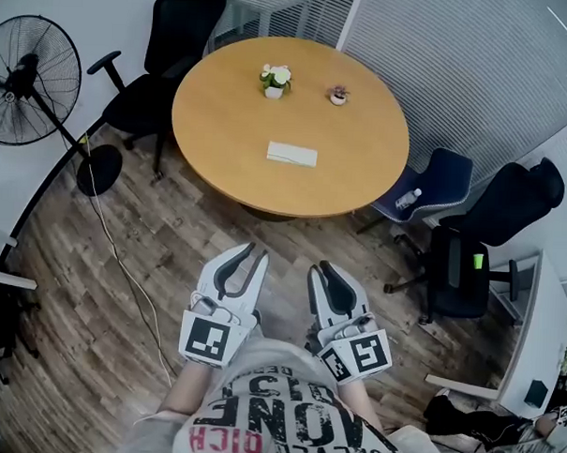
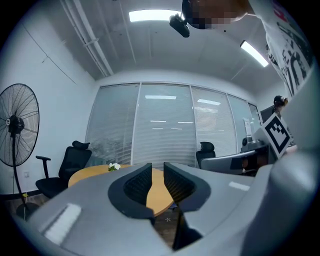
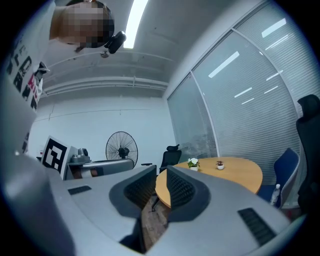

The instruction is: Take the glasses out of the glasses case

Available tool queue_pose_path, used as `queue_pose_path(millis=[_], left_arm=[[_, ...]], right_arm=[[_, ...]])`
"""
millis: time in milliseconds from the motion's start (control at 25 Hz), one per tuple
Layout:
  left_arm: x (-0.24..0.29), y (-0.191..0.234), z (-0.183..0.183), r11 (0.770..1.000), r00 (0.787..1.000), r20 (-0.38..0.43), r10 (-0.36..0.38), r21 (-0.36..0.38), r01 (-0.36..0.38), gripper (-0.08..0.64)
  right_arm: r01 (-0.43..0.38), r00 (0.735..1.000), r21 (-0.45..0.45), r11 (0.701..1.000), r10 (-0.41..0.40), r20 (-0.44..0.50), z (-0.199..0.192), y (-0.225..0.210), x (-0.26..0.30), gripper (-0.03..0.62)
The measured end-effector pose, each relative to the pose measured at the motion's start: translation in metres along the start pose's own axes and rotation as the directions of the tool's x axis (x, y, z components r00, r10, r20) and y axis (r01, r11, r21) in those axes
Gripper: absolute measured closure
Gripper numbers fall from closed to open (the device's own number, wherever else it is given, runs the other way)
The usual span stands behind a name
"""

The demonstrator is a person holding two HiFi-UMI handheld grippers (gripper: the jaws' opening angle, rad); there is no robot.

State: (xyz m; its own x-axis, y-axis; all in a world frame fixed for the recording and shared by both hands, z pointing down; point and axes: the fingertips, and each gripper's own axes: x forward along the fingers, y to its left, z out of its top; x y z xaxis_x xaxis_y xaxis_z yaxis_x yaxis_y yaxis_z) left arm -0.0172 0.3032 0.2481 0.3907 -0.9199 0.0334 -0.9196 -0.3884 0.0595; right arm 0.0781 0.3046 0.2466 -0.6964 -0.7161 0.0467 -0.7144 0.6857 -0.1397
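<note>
A closed white glasses case lies on the round wooden table, near its front edge. Both grippers are held out level over the wood floor, well short of the table and apart from the case. My left gripper has its jaws a little apart with nothing between them; the left gripper view shows the table through the narrow gap of that left gripper. My right gripper is shut and empty. In the right gripper view the table lies beyond the right gripper. Neither gripper view shows the case.
A white-flowered pot and a smaller pot stand at the table's far side. A black office chair and a standing fan are at the left, its cable on the floor. A blue chair and a black chair stand right.
</note>
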Motion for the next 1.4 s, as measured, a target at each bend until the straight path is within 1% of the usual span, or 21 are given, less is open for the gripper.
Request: queue_pose_path(millis=[80,200,320,440,720,800,920,1120,1400], left_arm=[[0.002,0.010,-0.001,1.000,1.000,0.005,-0.013,0.012,0.013,0.478],[0.004,0.020,-0.004,1.000,1.000,-0.014,-0.018,-0.011,0.018,0.479],[0.007,0.024,-0.006,1.000,1.000,-0.007,-0.027,-0.001,0.027,0.479],[0.009,0.027,-0.007,0.999,1.000,-0.020,-0.017,-0.028,0.017,0.479],[0.025,0.047,-0.010,0.999,1.000,-0.021,0.023,-0.040,-0.024,0.482],[0.036,0.052,-0.010,0.999,0.999,-0.016,0.032,-0.037,-0.033,0.483],[0.060,0.061,-0.008,0.999,0.999,0.017,0.043,-0.001,-0.043,0.485],[0.111,0.069,0.002,0.999,0.998,0.040,0.039,0.002,-0.039,0.488],[0.171,0.076,0.006,0.998,0.996,0.051,0.068,0.002,-0.069,0.488]], right_arm=[[0.008,1.000,0.002,1.000,-0.008,-0.003,-0.002,0.002,0.009,0.566],[0.024,1.000,0.005,1.000,-0.024,-0.005,-0.004,0.003,0.018,0.564],[0.038,0.999,0.007,0.999,-0.038,-0.008,-0.005,0.001,0.022,0.551],[0.041,0.999,0.013,0.999,-0.041,-0.013,-0.007,-0.003,0.026,0.541],[0.019,1.000,0.017,1.000,-0.018,-0.014,-0.009,-0.016,0.051,0.541],[0.012,1.000,0.020,1.000,-0.012,-0.016,-0.009,-0.026,0.059,0.541],[0.000,1.000,0.028,1.000,0.000,-0.017,-0.007,-0.045,0.073,0.541],[-0.014,1.000,0.012,1.000,0.015,-0.005,0.009,-0.085,0.103,0.541],[-0.033,0.999,0.014,0.999,0.033,-0.004,0.017,-0.143,0.137,0.541]])
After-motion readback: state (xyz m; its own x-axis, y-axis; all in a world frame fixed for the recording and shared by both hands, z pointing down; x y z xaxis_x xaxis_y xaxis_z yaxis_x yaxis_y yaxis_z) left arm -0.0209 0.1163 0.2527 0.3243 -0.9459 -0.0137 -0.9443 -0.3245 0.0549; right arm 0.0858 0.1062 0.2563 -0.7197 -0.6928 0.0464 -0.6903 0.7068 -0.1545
